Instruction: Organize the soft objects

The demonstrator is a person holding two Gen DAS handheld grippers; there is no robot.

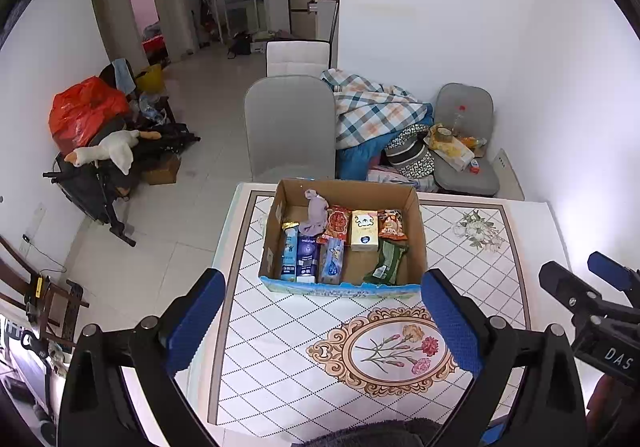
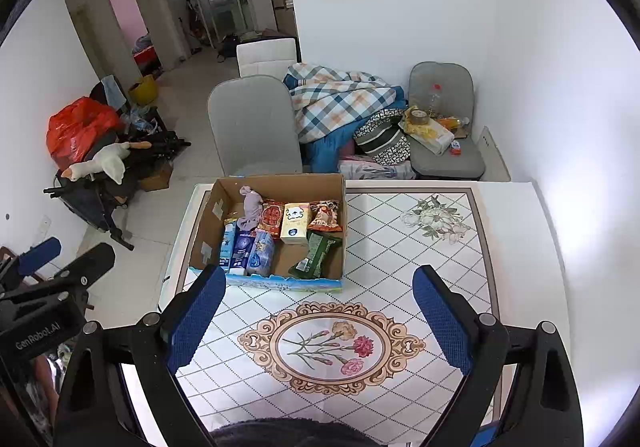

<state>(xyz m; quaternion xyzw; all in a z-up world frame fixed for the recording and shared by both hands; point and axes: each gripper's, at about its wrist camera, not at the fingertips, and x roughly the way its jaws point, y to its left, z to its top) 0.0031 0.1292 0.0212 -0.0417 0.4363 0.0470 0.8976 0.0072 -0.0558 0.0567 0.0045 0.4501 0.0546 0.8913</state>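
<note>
We're in a lived-in home dining room: a flowered table (image 1: 472,247), grey chairs (image 1: 290,127) at its far side, a plaid quilt (image 1: 372,107) heaped there, doorways far left.

Grey chair (image 1: 291,127) standing just behind table (image 1: 480,267). Plaid blanket (image 1: 372,107) lying heaped beside it. Second grey chair (image 2: 444,127) sitting by wall, holding clutter. Plush goose (image 2: 102,163) resting on black stroller (image 1: 92,187); red bag (image 1: 84,111) sitting behind.
</note>
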